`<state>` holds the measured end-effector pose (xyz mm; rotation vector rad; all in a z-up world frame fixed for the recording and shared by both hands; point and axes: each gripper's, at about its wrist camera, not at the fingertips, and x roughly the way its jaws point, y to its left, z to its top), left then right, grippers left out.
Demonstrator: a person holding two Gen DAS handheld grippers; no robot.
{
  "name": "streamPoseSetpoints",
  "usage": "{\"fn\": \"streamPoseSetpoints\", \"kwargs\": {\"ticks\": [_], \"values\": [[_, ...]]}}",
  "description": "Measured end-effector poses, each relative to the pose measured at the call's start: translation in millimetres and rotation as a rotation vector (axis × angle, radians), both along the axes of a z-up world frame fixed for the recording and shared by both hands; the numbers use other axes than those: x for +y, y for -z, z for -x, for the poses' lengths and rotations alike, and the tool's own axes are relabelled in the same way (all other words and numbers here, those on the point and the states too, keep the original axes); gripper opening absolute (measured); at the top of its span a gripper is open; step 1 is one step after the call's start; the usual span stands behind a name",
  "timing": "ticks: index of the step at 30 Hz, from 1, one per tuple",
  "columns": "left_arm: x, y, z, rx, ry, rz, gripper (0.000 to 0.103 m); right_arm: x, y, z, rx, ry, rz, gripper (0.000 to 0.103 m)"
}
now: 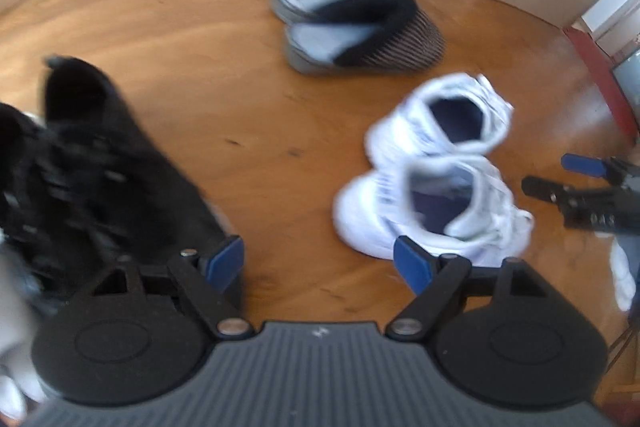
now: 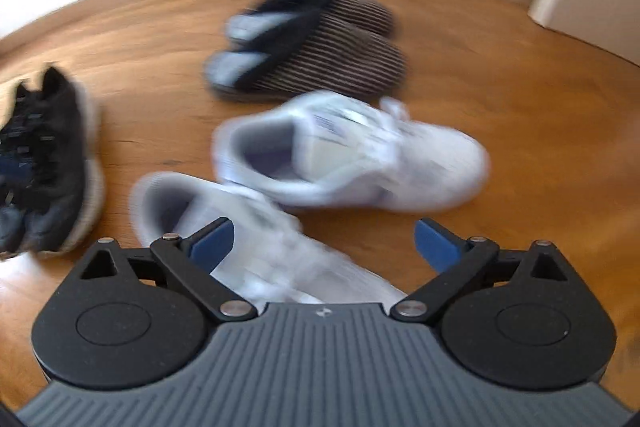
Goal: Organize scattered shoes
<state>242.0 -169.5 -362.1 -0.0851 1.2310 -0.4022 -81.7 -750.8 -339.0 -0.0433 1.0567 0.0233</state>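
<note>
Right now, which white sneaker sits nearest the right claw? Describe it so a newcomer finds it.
Start at the wooden floor below the white wall, and find the striped slippers. Two white lace-up sneakers lie in front of them. The wanted one is nearer the camera, partly hidden behind the claw's blue pad.

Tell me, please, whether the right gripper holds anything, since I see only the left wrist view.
Observer: No. In the right wrist view the right gripper is open, and its pads press on nothing.
Operator: What lies beneath it?
Observer: The nearer white sneaker lies on the floor, with its toe end running under the gripper body.
Operator: Is its partner lined up with it?
Observer: No. The farther white sneaker lies across the picture with its toe to the right, at an angle to the nearer one.
</note>
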Motion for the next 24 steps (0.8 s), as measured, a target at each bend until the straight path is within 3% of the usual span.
{"fn": "streamPoseSetpoints", "kwargs": {"ticks": [5,13,24], "values": [[-22.1,-8.9,10.4,-0.023,0.033,0.024,0.081,-15.1,2.4,8.0,0.062,0.107,0.011,0.098],[-38.6,6.8,7.0,-0.002,0.012,-0.019,0.081,-8.4,1.1,7.2,0.086,0.106,0.092,0.099],[-38.7,3.8,2.0,-0.02,0.006,-0.012,0.081,-7.2,-3.7,4.3,0.082,0.095,0.092,0.1]]}}
